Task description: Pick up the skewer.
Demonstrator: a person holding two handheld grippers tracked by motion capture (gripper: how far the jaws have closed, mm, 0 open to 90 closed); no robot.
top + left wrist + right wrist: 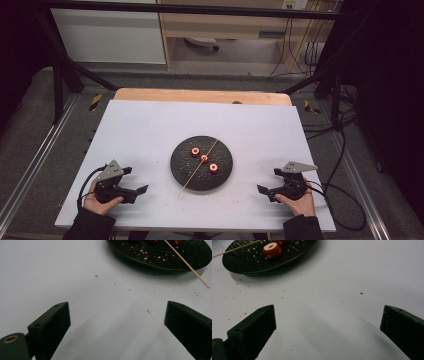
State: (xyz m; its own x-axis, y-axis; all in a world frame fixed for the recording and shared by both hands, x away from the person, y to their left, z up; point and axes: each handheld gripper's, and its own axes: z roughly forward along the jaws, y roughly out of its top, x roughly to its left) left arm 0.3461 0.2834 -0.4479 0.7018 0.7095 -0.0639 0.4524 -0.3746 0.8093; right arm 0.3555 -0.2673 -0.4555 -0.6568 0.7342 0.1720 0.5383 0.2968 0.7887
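Both grippers rested wide open on the table, well short of the plate between them.

From above, the dark plate (201,163) sat mid-table with three red rings (204,158) and a wooden skewer (198,168) on it; the left gripper (136,181) and right gripper (267,181) flanked it, each well apart from it and empty. In the left gripper view, the jaws stood spread over bare white table (62,270), skewer tip ahead at upper right. In the right gripper view, the jaws gaped likewise, a red ring (272,250) ahead at upper left.
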